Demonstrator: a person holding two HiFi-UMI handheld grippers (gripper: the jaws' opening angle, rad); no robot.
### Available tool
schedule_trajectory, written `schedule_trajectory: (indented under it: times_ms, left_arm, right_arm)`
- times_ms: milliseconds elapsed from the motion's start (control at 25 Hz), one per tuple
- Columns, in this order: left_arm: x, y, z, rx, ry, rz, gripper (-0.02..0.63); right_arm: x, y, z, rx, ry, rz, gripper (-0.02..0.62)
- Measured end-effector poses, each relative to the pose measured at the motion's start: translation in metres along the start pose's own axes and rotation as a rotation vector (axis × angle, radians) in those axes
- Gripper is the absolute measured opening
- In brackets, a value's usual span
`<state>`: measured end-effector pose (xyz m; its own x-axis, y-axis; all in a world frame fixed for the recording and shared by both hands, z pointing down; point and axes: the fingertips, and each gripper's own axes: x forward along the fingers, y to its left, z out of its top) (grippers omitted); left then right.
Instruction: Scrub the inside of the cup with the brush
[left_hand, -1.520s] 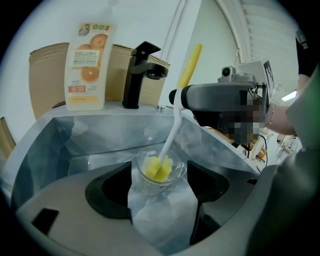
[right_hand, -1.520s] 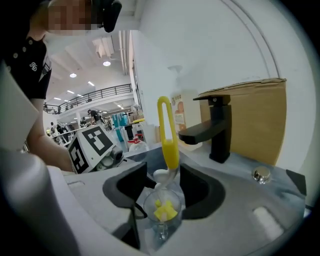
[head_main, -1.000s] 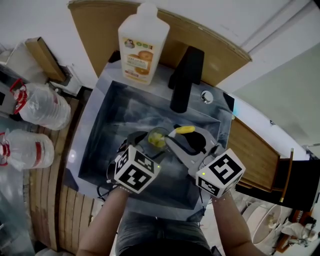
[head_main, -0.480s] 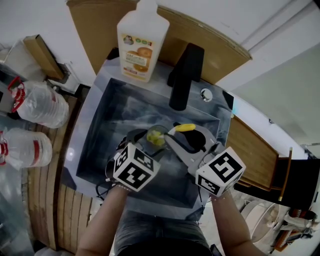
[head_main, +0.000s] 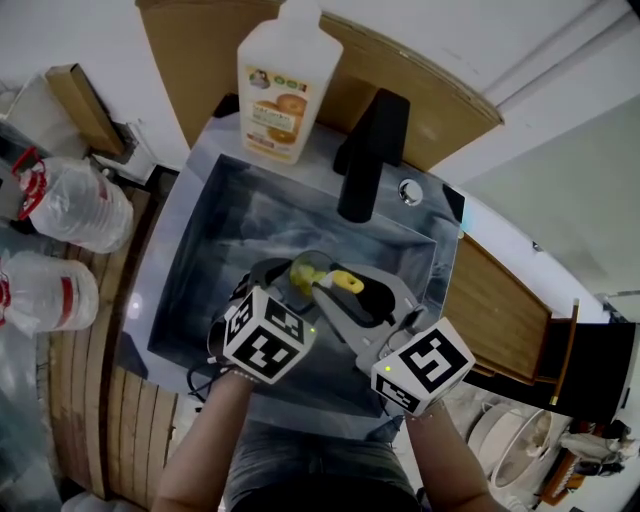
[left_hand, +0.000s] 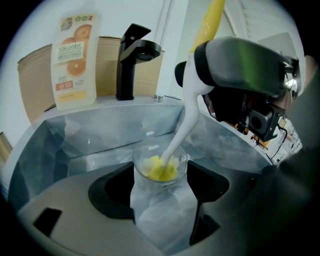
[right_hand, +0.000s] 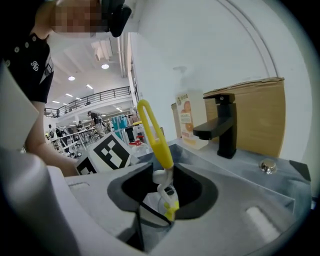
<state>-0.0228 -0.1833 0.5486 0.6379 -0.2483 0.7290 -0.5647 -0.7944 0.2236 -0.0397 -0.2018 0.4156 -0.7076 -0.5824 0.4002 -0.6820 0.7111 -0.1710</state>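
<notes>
In the head view the clear glass cup (head_main: 303, 268) is held over the sink, and my left gripper (head_main: 283, 287) is shut on it. The left gripper view shows the cup (left_hand: 160, 210) wedged between the jaws with its mouth facing away. The brush (head_main: 345, 281) has a yellow loop handle, a white neck and a yellow sponge head (left_hand: 160, 168) that sits inside the cup. My right gripper (head_main: 352, 303) is shut on the brush (right_hand: 156, 135) at the handle's base. Its jaws have just been closing with the brush between them.
The steel sink (head_main: 225, 215) has a black tap (head_main: 370, 155) at its far rim. A white detergent bottle (head_main: 285, 85) with an orange label stands beside the tap. Two clear water bottles (head_main: 75, 210) lie at the left. A cardboard sheet (head_main: 440, 100) stands behind the sink.
My right gripper has shifted a little left and nearer, and the brush's yellow handle has swung left, closer over the cup. The left gripper and the cup have stayed in place.
</notes>
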Motion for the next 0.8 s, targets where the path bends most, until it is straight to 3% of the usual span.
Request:
schedule_trajectory:
  times_ms: [360, 800]
  left_arm:
    - [0.001, 0.0, 0.001, 0.0, -0.008, 0.0, 0.339]
    - [0.0, -0.001, -0.001, -0.023, -0.005, -0.004, 0.339]
  right_arm:
    - [0.024, -0.003, 0.01, 0.023, -0.006, 0.024, 0.123]
    - [0.014, -0.033, 0.01, 0.091, -0.01, -0.033, 0.129]
